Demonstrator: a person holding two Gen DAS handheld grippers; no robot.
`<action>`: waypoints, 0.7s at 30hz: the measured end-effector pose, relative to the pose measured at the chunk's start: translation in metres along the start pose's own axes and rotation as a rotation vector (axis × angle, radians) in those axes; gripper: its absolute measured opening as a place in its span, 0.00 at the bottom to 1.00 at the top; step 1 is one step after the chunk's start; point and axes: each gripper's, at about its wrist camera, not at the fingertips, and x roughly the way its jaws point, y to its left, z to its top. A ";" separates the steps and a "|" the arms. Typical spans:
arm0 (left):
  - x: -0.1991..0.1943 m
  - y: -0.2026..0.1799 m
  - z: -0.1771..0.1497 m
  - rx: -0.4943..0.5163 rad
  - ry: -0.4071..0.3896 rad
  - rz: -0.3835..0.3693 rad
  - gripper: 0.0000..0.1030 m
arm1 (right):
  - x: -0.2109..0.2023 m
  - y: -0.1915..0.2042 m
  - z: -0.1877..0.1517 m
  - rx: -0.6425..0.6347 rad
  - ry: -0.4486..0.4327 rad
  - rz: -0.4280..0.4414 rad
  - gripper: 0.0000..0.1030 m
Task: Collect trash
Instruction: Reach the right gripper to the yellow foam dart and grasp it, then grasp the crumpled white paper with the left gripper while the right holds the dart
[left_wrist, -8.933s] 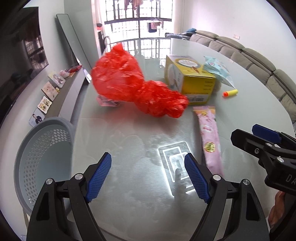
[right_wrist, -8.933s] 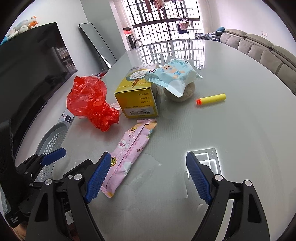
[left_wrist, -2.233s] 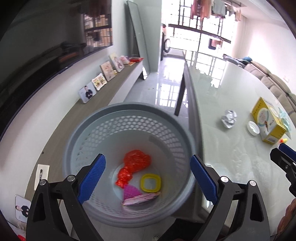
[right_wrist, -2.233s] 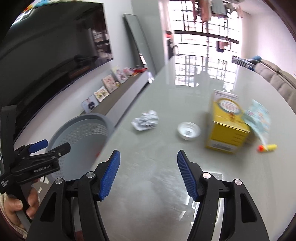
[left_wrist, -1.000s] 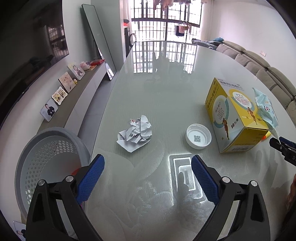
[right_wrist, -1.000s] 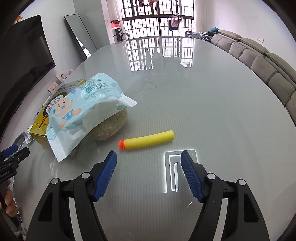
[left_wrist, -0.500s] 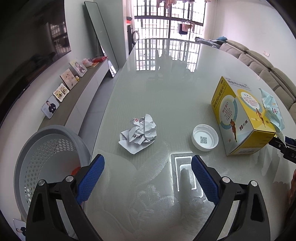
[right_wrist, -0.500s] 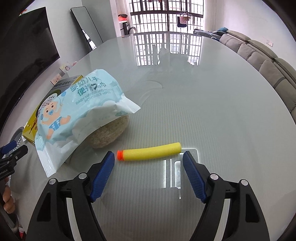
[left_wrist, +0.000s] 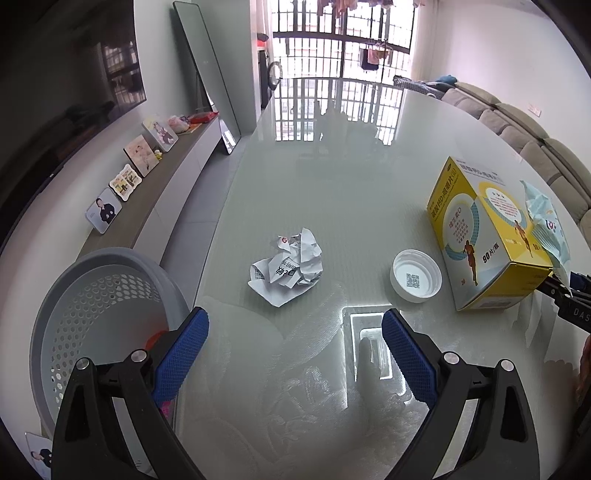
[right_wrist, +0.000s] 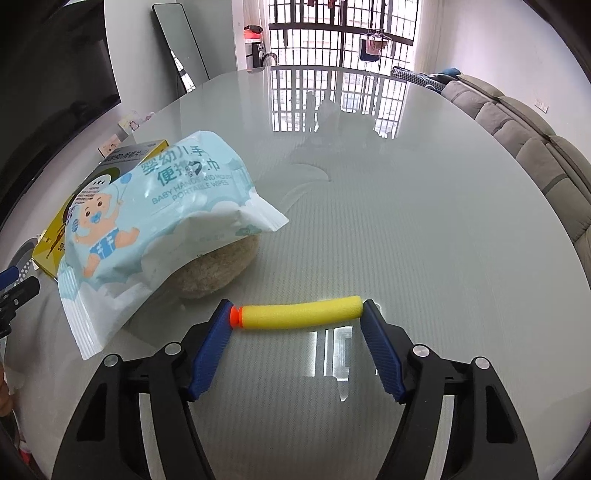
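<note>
Blue ribbed fingers (right_wrist: 382, 360) of right gripper (right_wrist: 297, 314) just closed inward, tips touching both ends of yellow foam dart with orange tip (right_wrist: 299, 316), lengthwise between them on glossy pale glass table (right_wrist: 424, 206). Behind dart, tan round lump (right_wrist: 218, 271) under pale-blue baby-wipes pack (right_wrist: 155, 218). Left gripper (left_wrist: 291, 350) spread wide, empty, above table. Beyond: crumpled white paper ball (left_wrist: 286, 267), white plastic cap (left_wrist: 415, 280), yellow cardboard box (left_wrist: 484, 236). Grey perforated plastic basket (left_wrist: 92, 295) beside table edge.

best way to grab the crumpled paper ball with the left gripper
Grip the crumpled paper ball across its bunched middle, coming down from above with the left gripper, whose jaws are open and empty. Its flat flap lies against the glass table, giving little to pinch.
</note>
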 end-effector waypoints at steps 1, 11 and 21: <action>0.000 0.000 0.000 0.000 0.000 0.001 0.90 | 0.000 0.000 0.000 0.003 -0.001 0.003 0.65; 0.000 0.009 0.006 -0.033 0.009 0.014 0.90 | -0.024 -0.002 -0.010 0.055 -0.064 0.002 0.65; 0.023 0.013 0.022 -0.059 0.041 0.009 0.90 | -0.031 -0.007 -0.015 0.091 -0.081 0.038 0.65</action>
